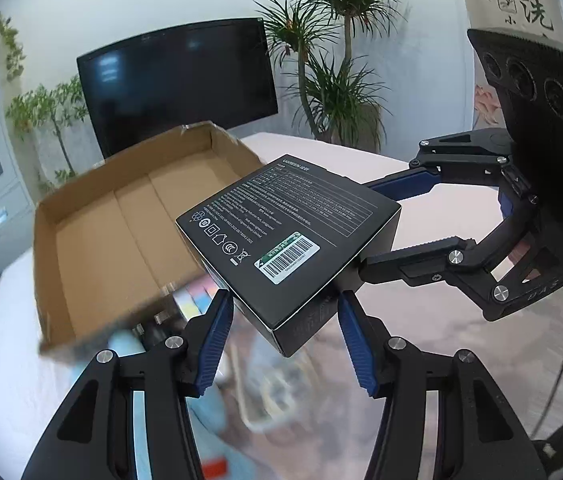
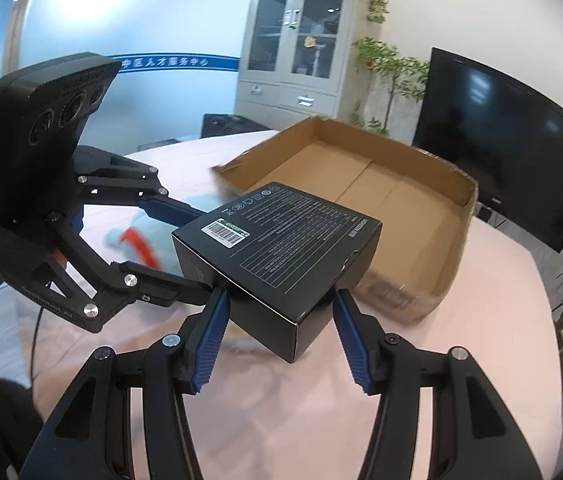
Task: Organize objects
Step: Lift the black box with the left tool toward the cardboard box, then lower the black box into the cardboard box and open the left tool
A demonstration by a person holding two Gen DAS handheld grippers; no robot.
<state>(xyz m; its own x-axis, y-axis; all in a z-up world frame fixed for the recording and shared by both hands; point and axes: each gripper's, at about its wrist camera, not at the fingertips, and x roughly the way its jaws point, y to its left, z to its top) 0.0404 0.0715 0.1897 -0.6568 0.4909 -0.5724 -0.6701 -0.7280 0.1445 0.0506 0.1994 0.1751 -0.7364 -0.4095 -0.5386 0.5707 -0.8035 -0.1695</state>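
A black product box with white print and a barcode label hangs in the air above the table, label side up. My left gripper is shut on its near corner, the blue pads pressing on two sides. My right gripper comes in from the right and is shut on the adjoining end. In the right wrist view the same black box sits between the right gripper pads, with the left gripper clamped on its left end. An open, empty cardboard box stands just behind.
The table has a pink cloth. Blurred items lie under the black box: a light blue soft thing with a red part and coloured notes. A black monitor, potted plants and a grey cabinet stand behind.
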